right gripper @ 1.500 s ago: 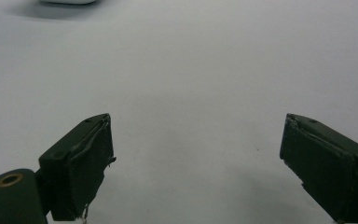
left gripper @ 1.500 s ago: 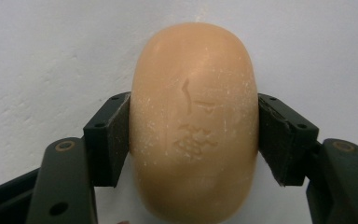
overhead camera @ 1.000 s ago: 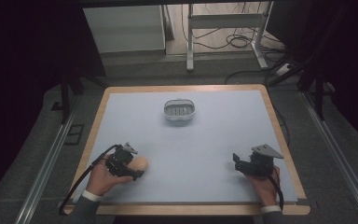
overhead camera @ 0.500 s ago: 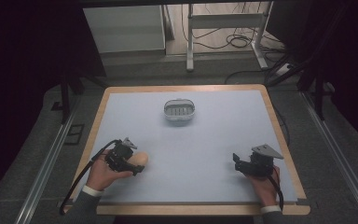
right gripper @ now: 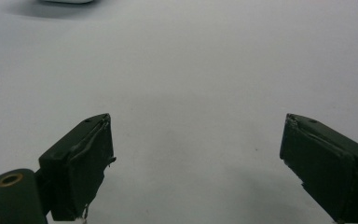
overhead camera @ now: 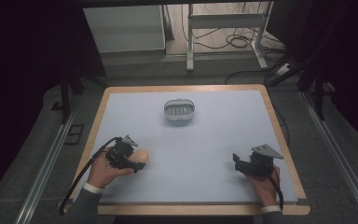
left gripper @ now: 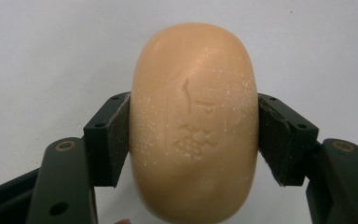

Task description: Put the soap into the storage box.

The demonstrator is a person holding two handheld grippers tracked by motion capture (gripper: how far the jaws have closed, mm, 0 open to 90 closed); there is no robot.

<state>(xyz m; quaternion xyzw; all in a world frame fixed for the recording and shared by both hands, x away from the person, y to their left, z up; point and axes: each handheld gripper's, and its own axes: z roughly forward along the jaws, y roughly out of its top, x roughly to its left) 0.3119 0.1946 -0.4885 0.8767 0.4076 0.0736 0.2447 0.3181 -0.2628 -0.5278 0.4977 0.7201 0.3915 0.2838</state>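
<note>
Left gripper view shows my left gripper (left gripper: 193, 135) clamped on the soap (left gripper: 193, 121); I judge the carry to the dish (overhead camera: 179, 110) comes next, right gripper (right gripper: 196, 163) idle, jaws apart.

Table (overhead camera: 121, 112) had a pale blue top with wood edging, and a small white basket (overhead camera: 179, 110) sat toward the far middle.
</note>
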